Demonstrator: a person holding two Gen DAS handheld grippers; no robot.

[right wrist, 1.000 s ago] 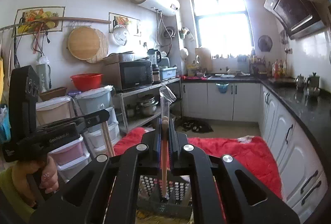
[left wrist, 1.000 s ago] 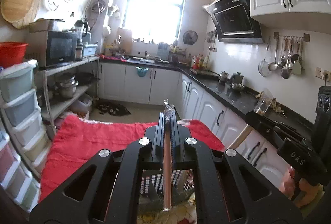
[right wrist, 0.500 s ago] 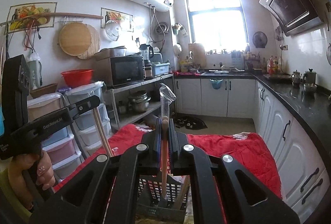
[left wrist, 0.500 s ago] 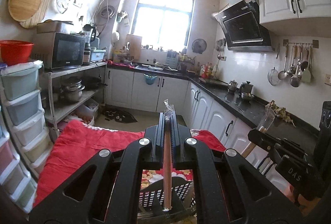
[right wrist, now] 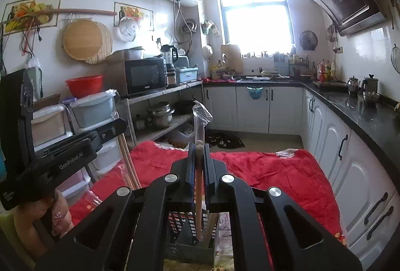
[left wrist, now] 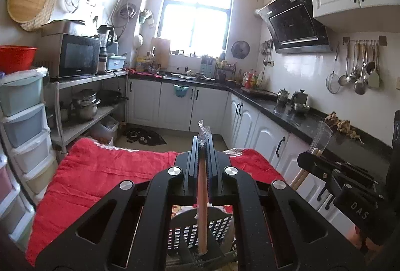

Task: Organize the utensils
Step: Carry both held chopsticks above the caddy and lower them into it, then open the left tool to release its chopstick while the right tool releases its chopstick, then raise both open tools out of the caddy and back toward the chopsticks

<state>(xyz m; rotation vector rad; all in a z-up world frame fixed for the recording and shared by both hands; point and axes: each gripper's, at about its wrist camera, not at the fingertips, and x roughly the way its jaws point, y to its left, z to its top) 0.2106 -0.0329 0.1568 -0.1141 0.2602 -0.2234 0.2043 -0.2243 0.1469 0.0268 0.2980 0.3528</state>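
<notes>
Sinking toward the dark perforated plastic basket (left wrist: 197, 228), both grippers carry their loads lower than a second ago, so the drop-in looks close. The left gripper (left wrist: 203, 146) pinches wooden chopsticks in a clear wrapper (left wrist: 201, 206); the right gripper (right wrist: 199, 153) pinches a second wrapped wooden pair (right wrist: 199, 196), tips reaching into the basket. Gripper bodies hide most of the basket, so its compartments cannot be made out. Beyond lies the red cloth (left wrist: 100, 178).

Open red cloth (left wrist: 105, 178) ahead; basket (left wrist: 220, 226) below; cabinets (right wrist: 350, 163) rt.
</notes>
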